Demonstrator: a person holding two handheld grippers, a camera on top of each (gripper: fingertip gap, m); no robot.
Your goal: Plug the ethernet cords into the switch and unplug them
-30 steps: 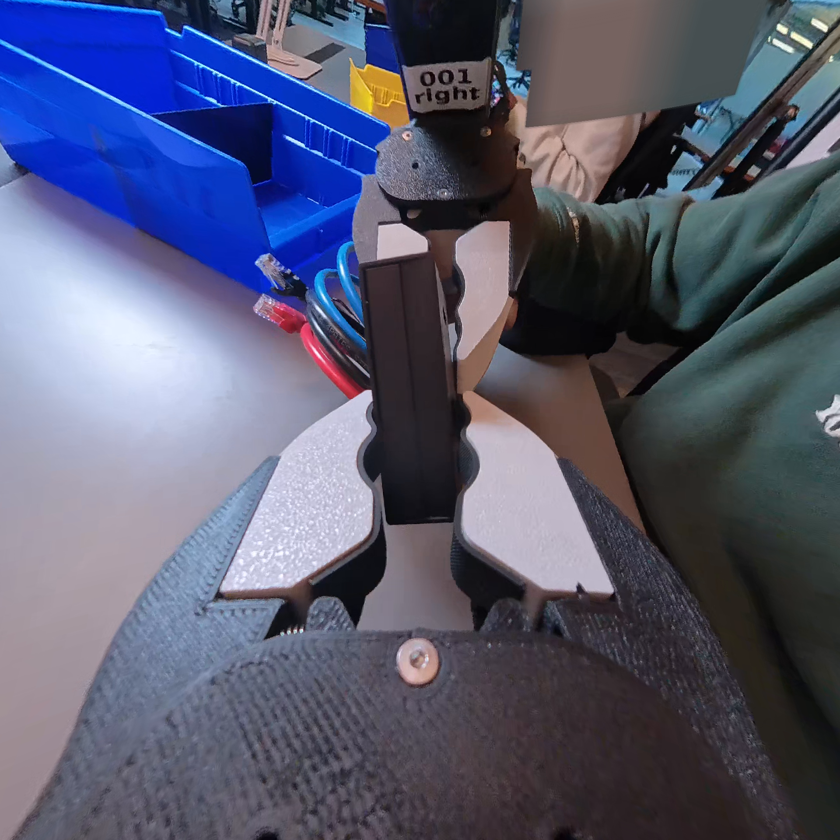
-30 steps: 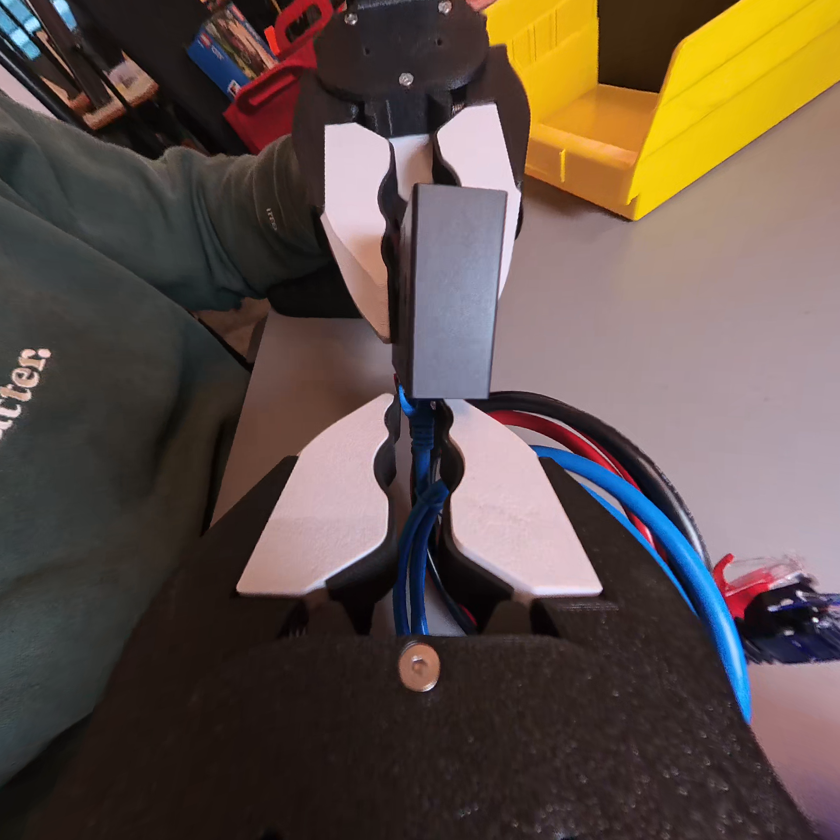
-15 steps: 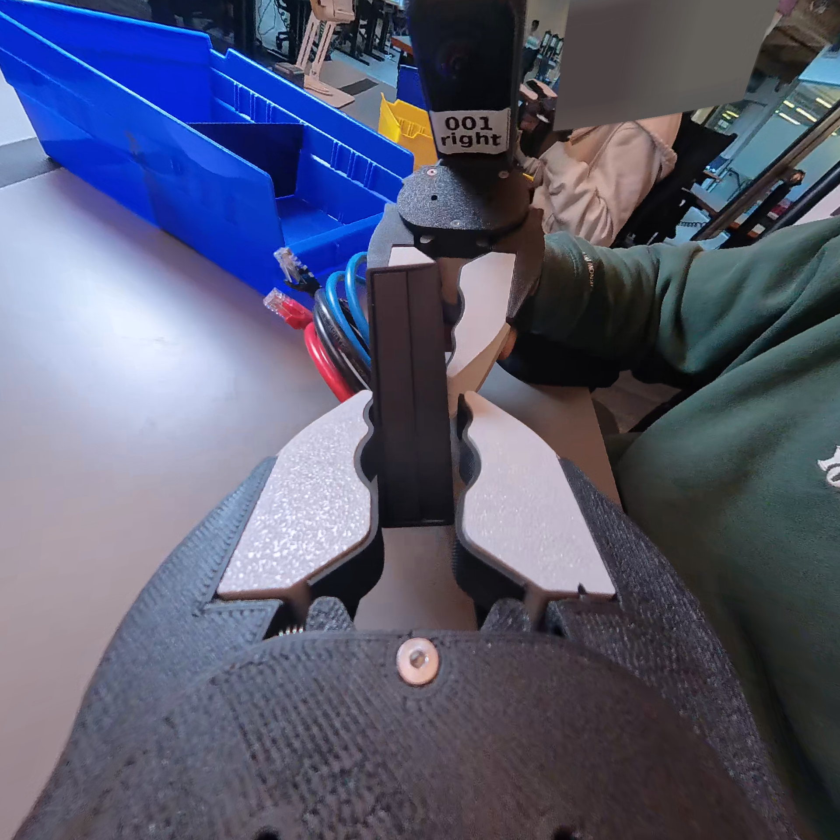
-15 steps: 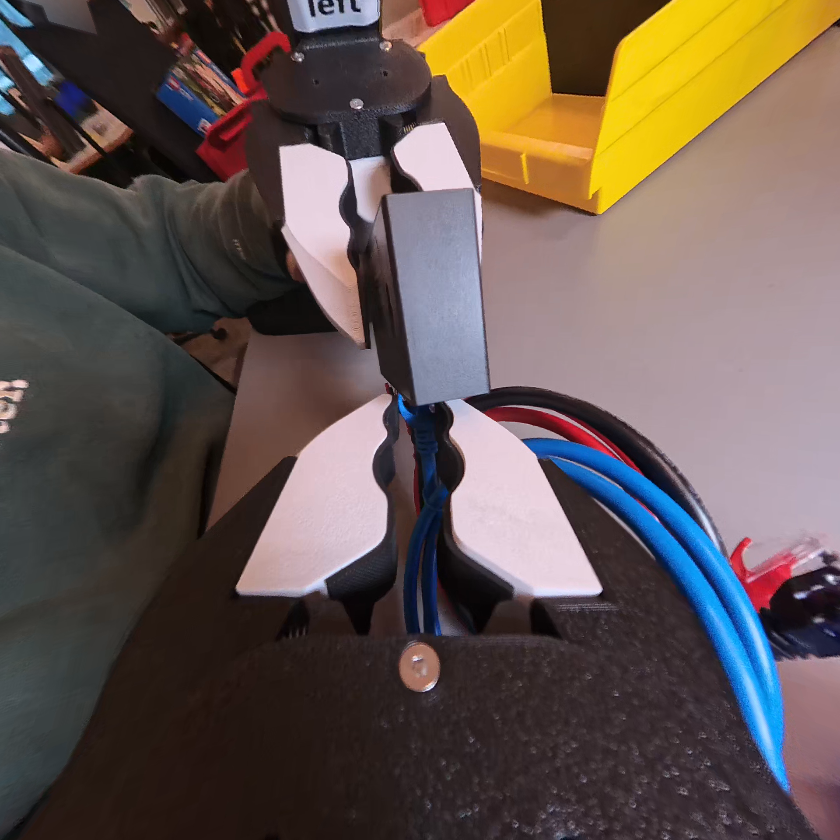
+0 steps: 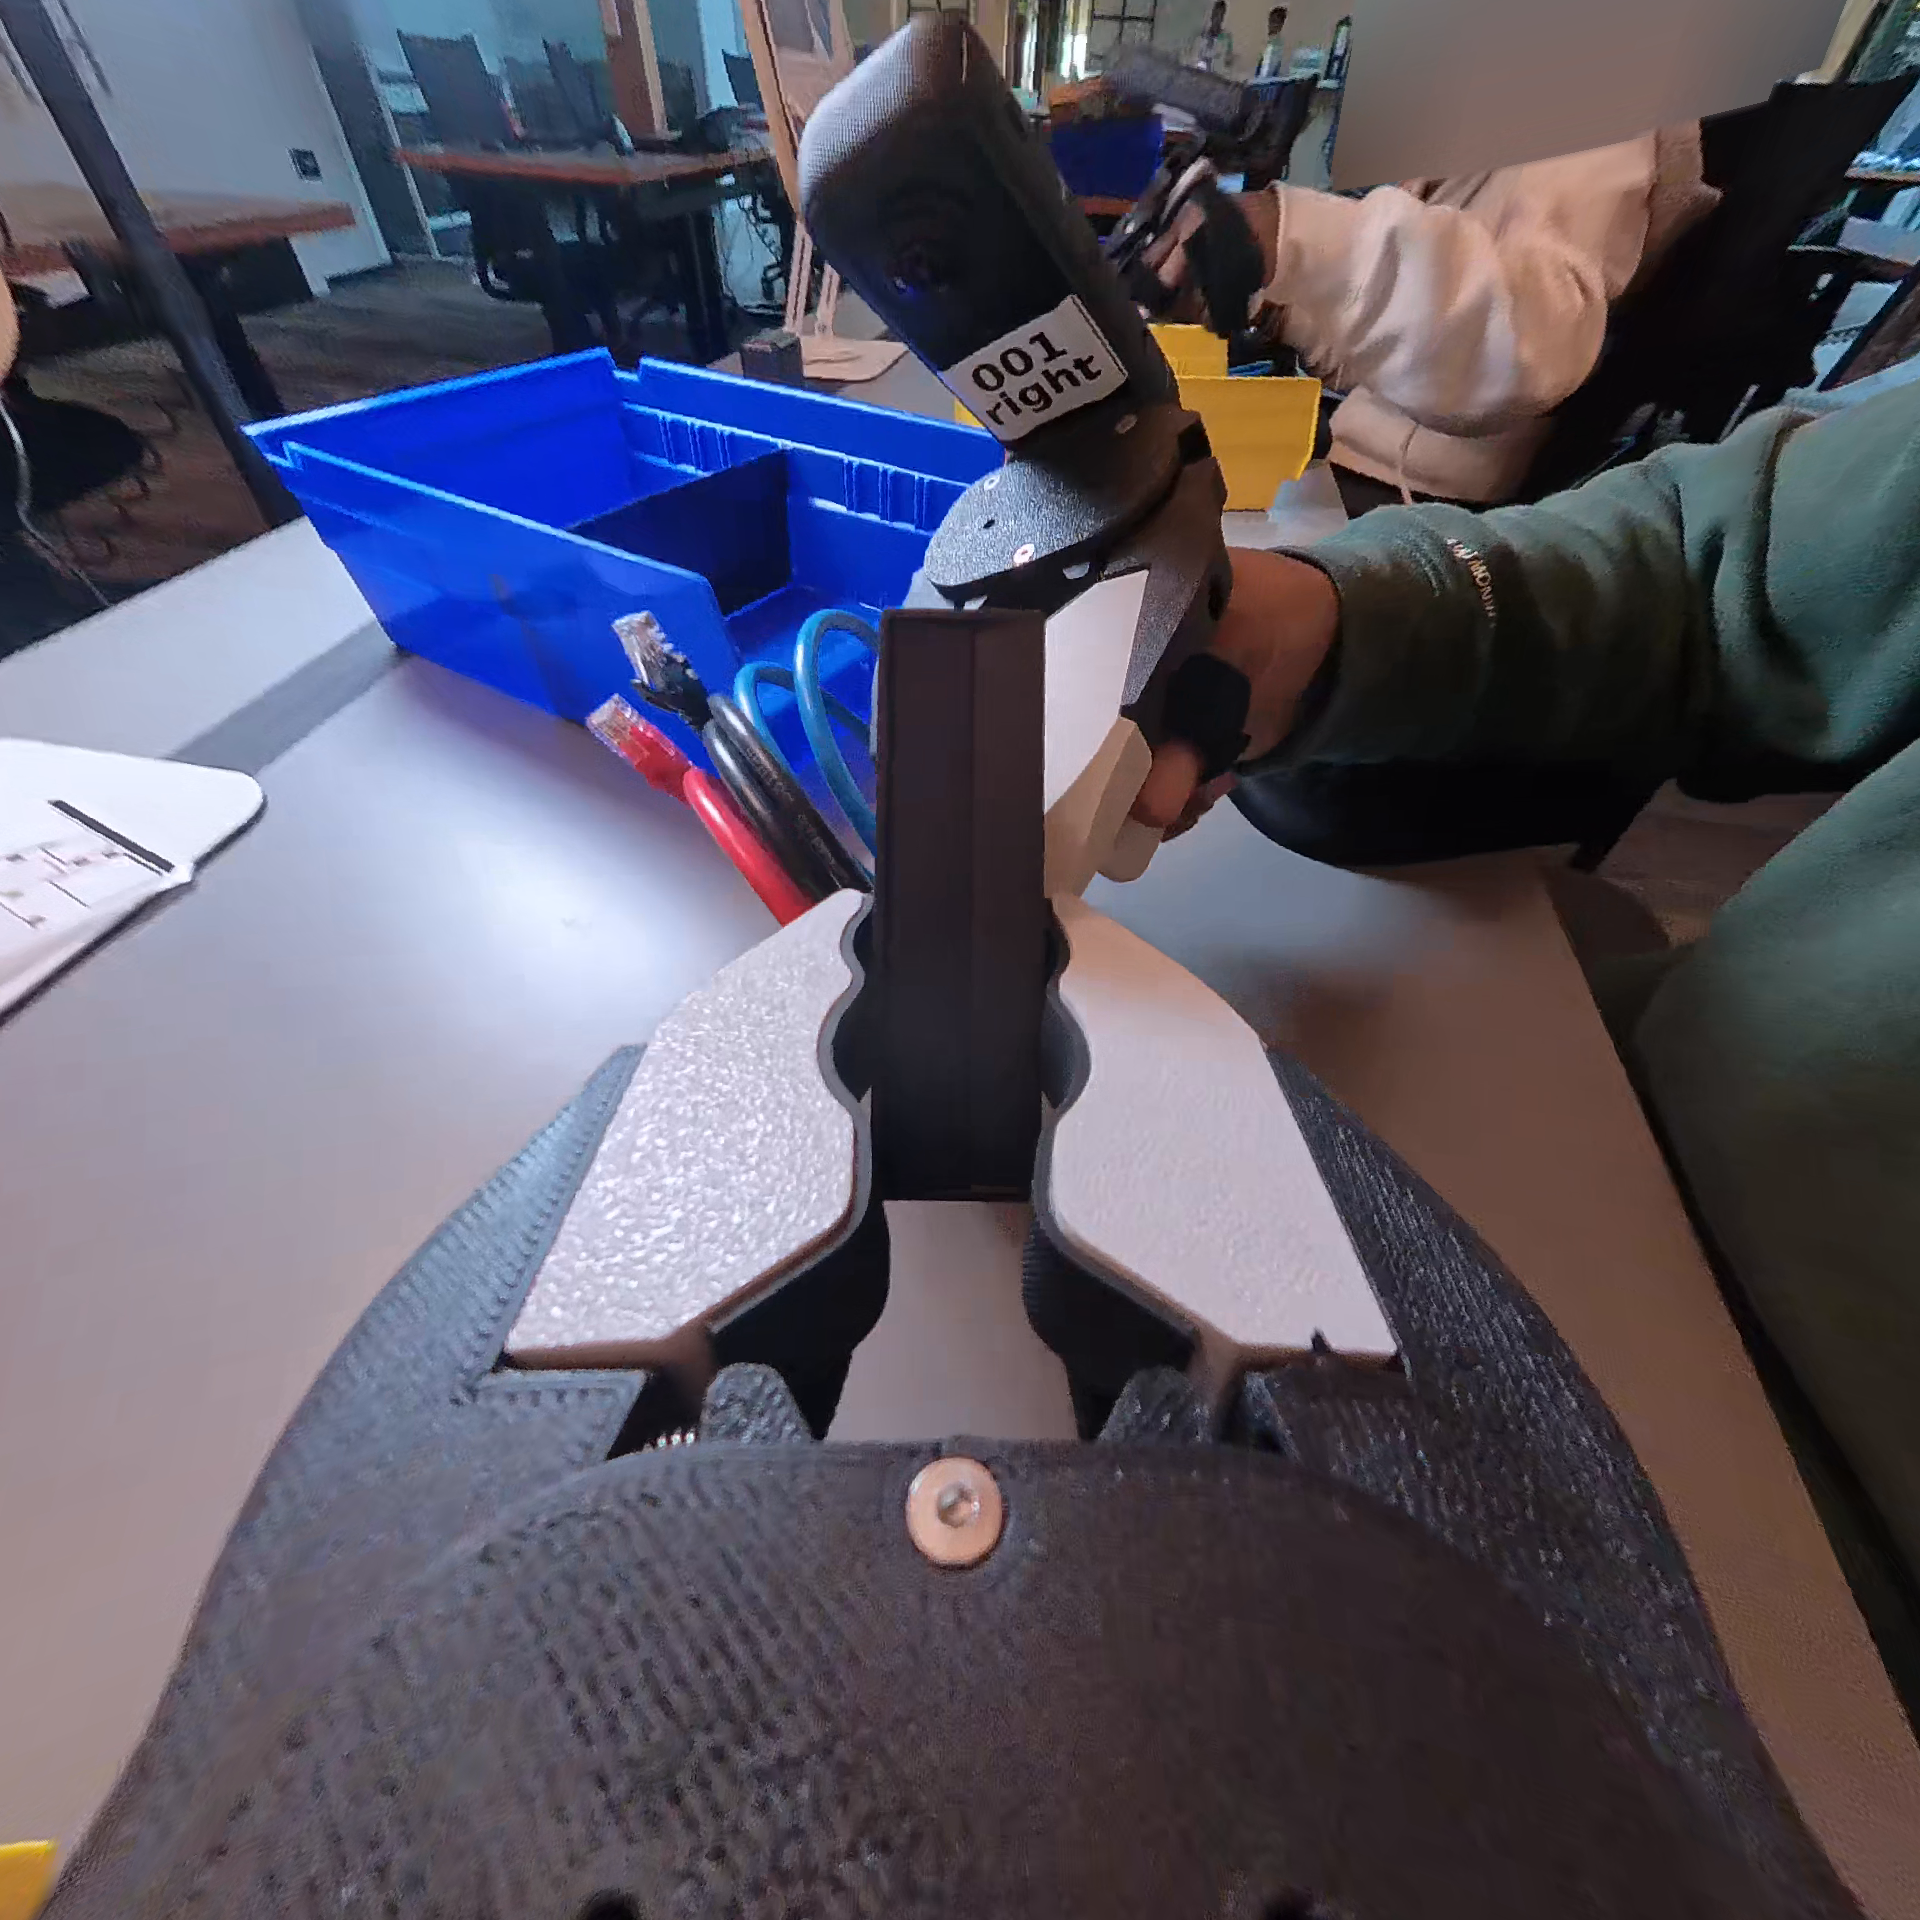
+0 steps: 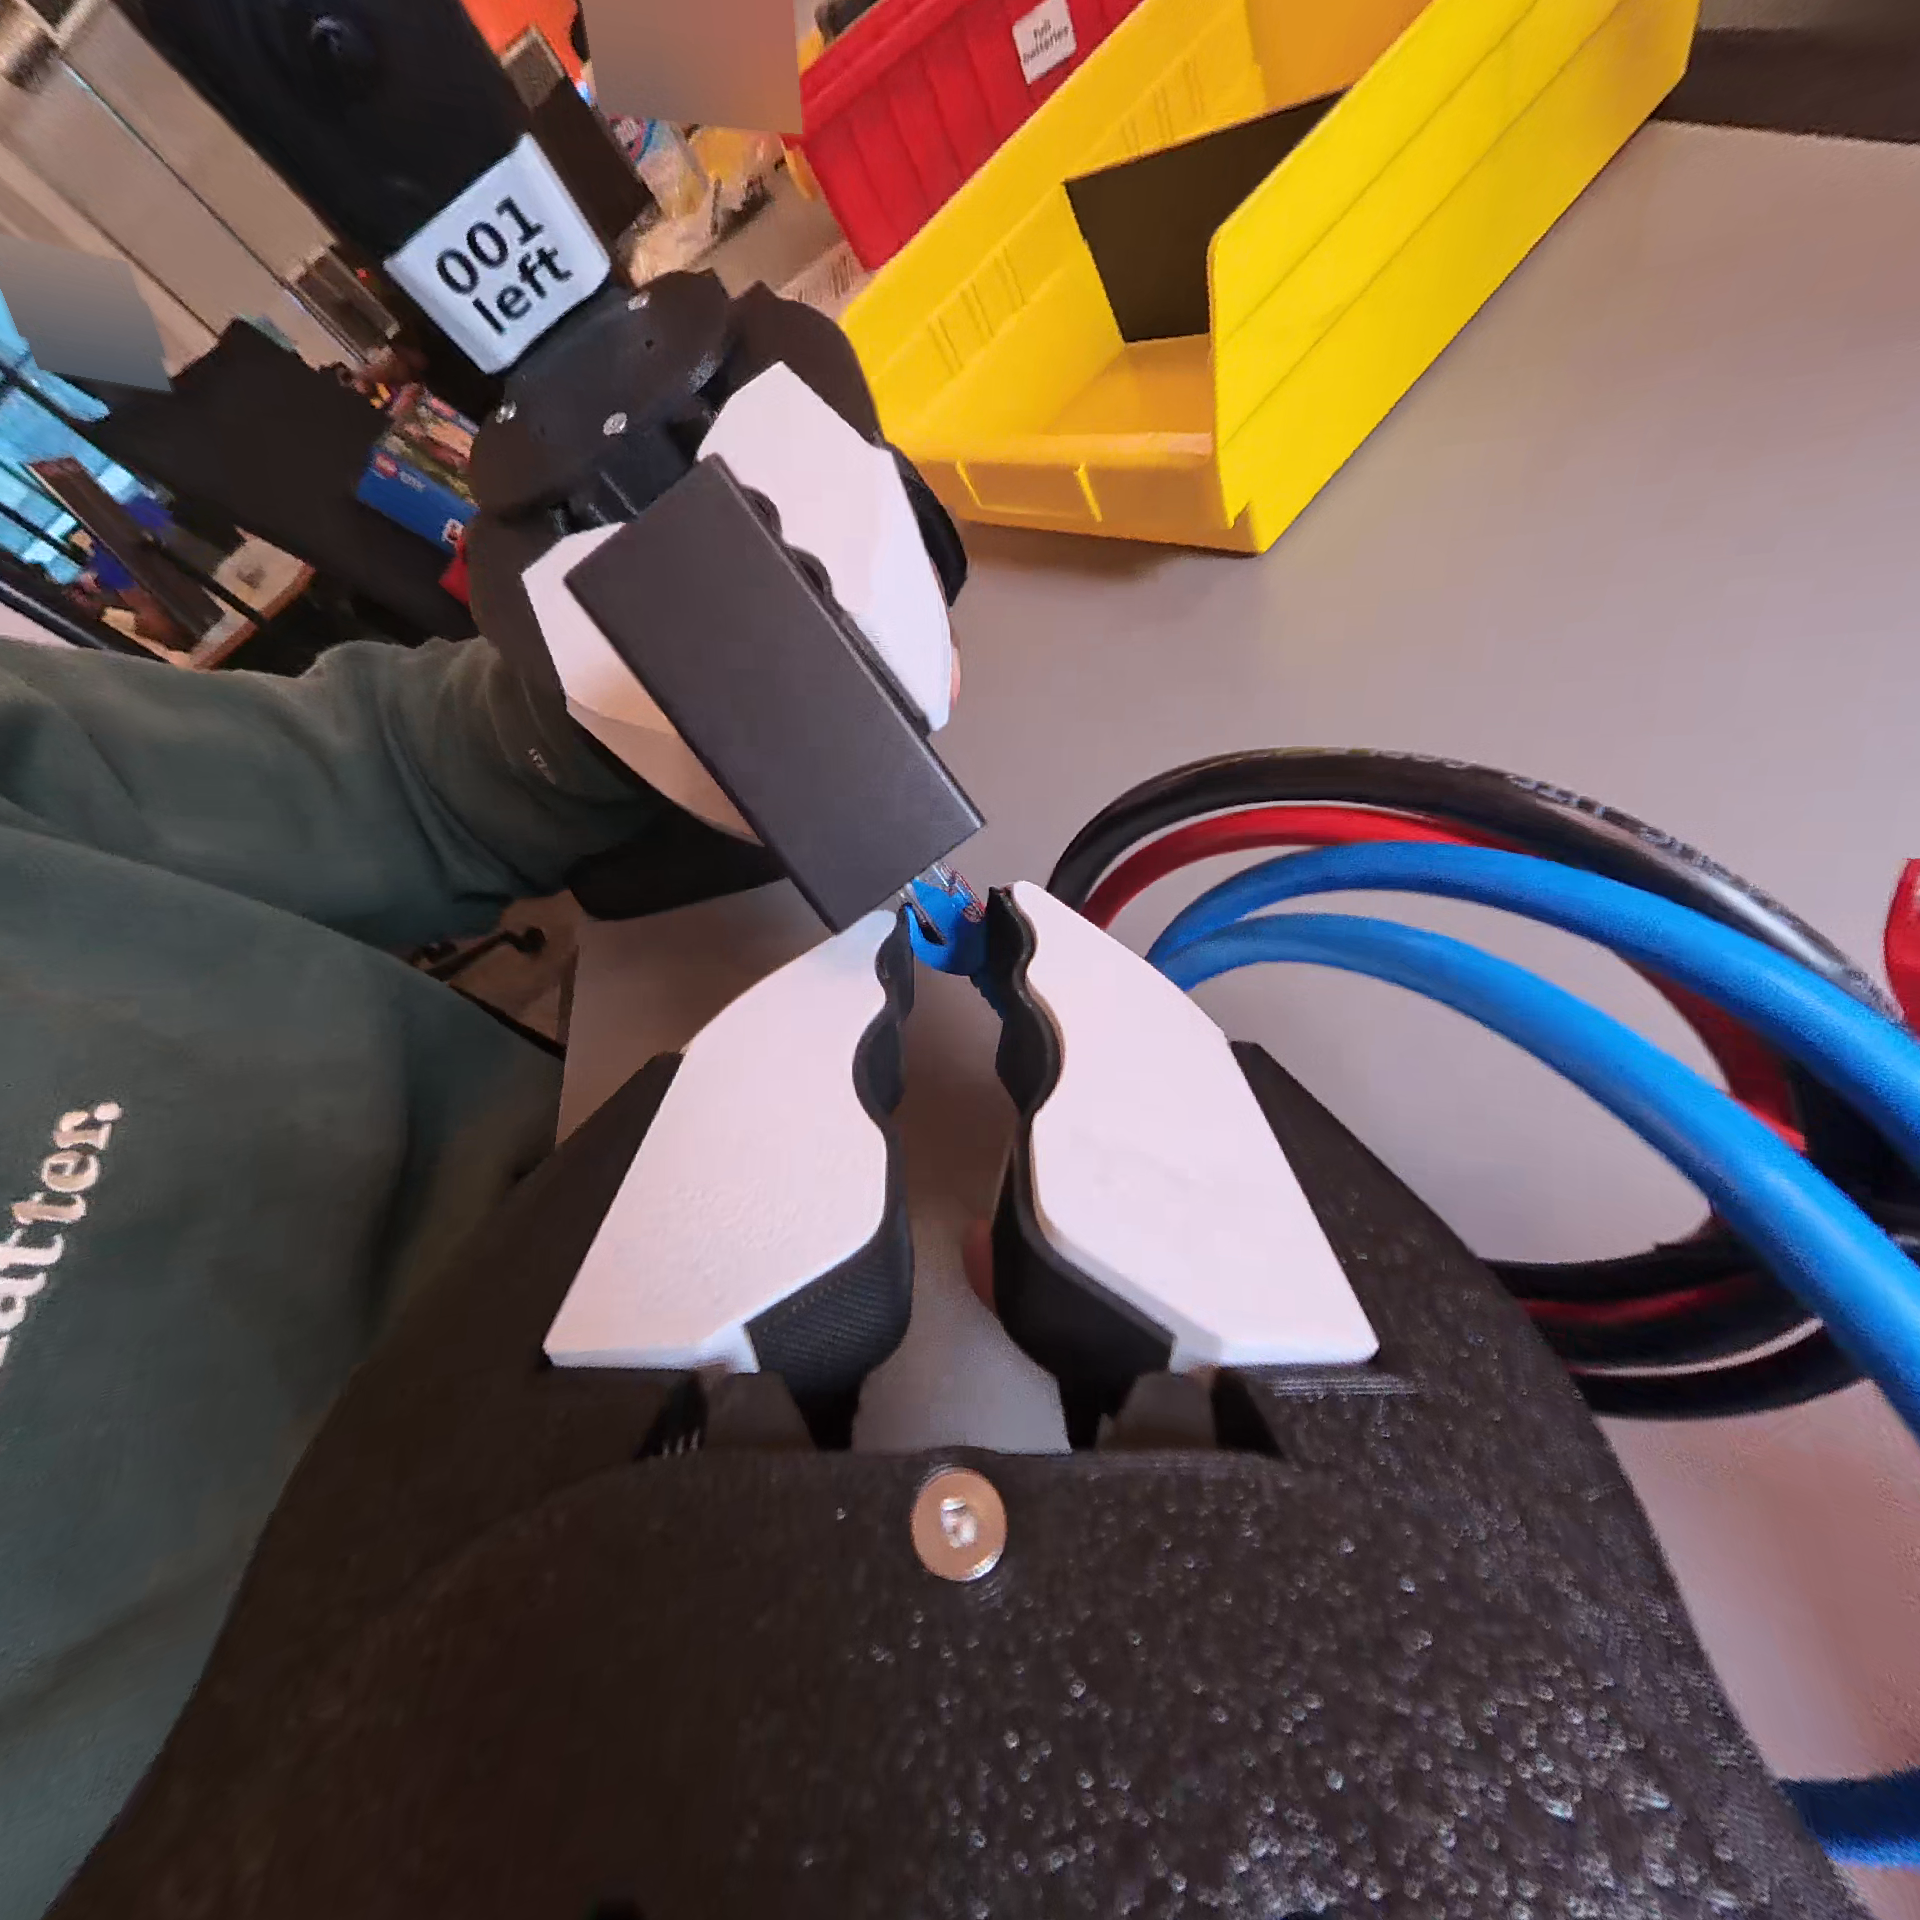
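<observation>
My left gripper [image 5: 961,914] is shut on the black switch [image 5: 956,831] and holds it upright above the grey table [image 5: 364,1039]. In the right wrist view the switch [image 6: 769,707] tilts down to the right. My right gripper [image 6: 948,914] is shut on the blue plug [image 6: 945,925] at its fingertips, right at the switch's near end. Whether the plug sits in a port is hidden. The blue cords [image 6: 1507,956] loop off to the right with a black cord [image 6: 1351,774] and a red cord [image 6: 1278,831]. The loose red plug [image 5: 623,722] and black cord's plug [image 5: 644,644] lie behind the switch.
A blue bin [image 5: 499,582] stands at the back of the table, and a paper sheet [image 5: 83,862] lies at the left edge. A yellow bin [image 6: 1299,447] and a red bin [image 6: 935,125] show in the right wrist view. A green sleeve [image 5: 1558,644] fills the right. Both grippers' tips are close together, under 4 cm apart.
The switch has gone from upright to tilted in the right wrist view. The blue cord no longer runs down between my right fingers; only the plug shows at their tips. Both views have pitched up.
</observation>
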